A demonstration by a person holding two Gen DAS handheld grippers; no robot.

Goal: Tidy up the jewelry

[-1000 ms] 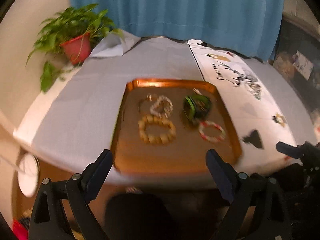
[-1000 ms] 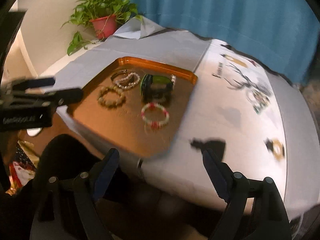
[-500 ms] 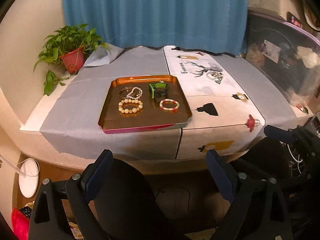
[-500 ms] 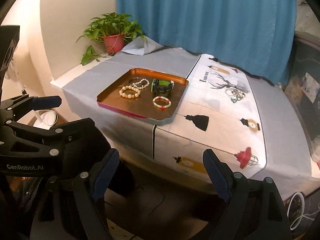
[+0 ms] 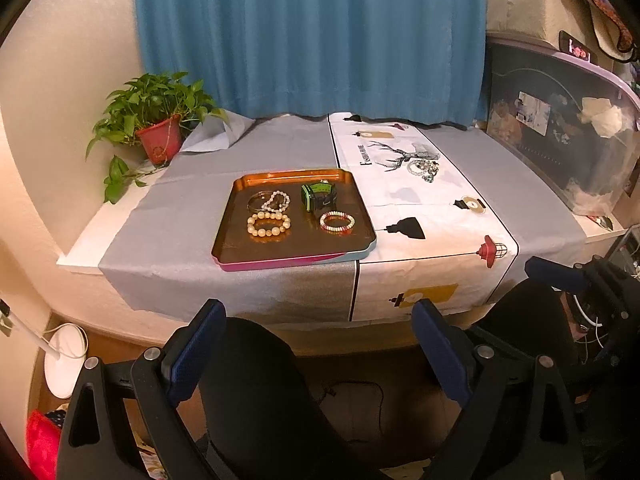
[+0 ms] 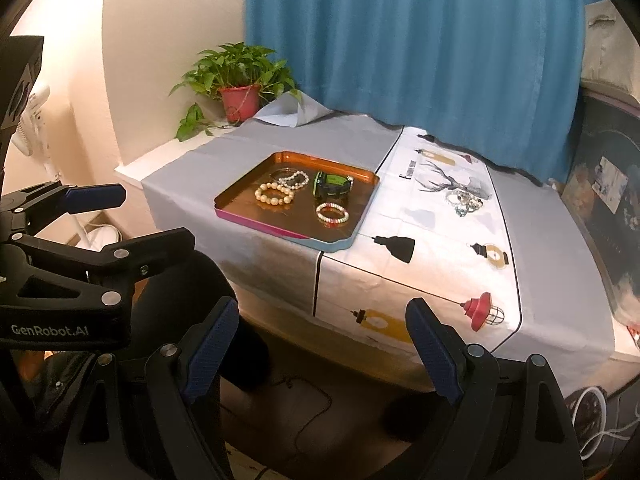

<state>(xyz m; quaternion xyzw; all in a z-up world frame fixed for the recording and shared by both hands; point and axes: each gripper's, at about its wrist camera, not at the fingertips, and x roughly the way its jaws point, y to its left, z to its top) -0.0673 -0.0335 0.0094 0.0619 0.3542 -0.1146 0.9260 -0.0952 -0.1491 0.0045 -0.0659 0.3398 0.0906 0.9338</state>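
An orange tray (image 5: 236, 232) (image 6: 240, 196) lies on the cloth-covered table. It holds a cream bead bracelet (image 5: 269, 225) (image 6: 275, 194), a pearl bracelet (image 5: 275, 200) (image 6: 294, 179), a green and black watch (image 5: 319, 196) (image 6: 331, 185) and a red and white bracelet (image 5: 337, 222) (image 6: 332, 213). A pile of more jewelry (image 5: 423, 168) (image 6: 464, 200) lies on the white cloth to the right. My left gripper (image 5: 318, 324) (image 6: 132, 216) is open and empty, well short of the table. My right gripper (image 6: 322, 324) (image 5: 560, 276) is open and empty too.
A potted plant (image 5: 160, 128) (image 6: 240, 80) stands at the table's back left. A blue curtain (image 5: 312, 36) hangs behind. A dark cabinet (image 5: 560, 132) stands at the right. A white fan base (image 5: 66, 360) sits on the floor at the left. A black chair (image 5: 260, 392) is below the grippers.
Both grippers have pulled back and away from the table; the tray now looks small and far. Both stay open and empty. The jewelry has not moved.
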